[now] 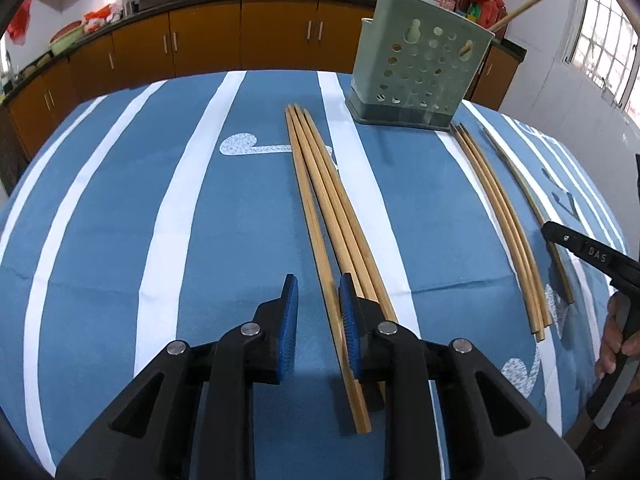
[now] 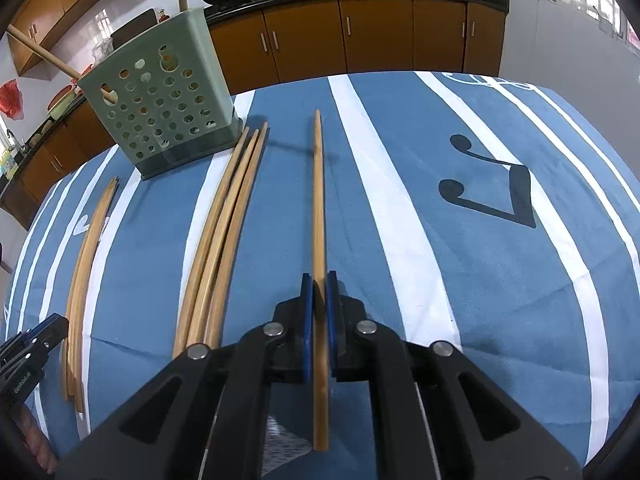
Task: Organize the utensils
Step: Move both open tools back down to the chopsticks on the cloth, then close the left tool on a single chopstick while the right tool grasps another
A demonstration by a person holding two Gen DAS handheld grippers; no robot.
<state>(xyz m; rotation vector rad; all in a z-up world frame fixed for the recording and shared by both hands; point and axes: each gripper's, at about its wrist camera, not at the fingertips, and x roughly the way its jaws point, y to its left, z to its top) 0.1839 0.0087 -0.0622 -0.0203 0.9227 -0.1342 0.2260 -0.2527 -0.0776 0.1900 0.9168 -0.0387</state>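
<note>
A green perforated utensil holder [image 1: 418,68] stands at the far side of the blue striped tablecloth [image 1: 120,240]; it also shows in the right wrist view [image 2: 160,104], with two chopsticks standing in it. A bundle of wooden chopsticks [image 1: 320,200] lies in front of my left gripper [image 1: 318,312], which is open with one chopstick between its pads. A second group of chopsticks [image 1: 504,224] lies to the right. My right gripper [image 2: 319,304] is shut on a single chopstick [image 2: 319,200] that points away along the cloth. The other groups show in the right wrist view [image 2: 220,232] [image 2: 86,264].
Wooden kitchen cabinets [image 1: 240,36] with a dark counter and woks run along the back wall. A window [image 1: 600,40] is at the right. The right gripper's body [image 1: 592,256] shows at the right edge of the left wrist view.
</note>
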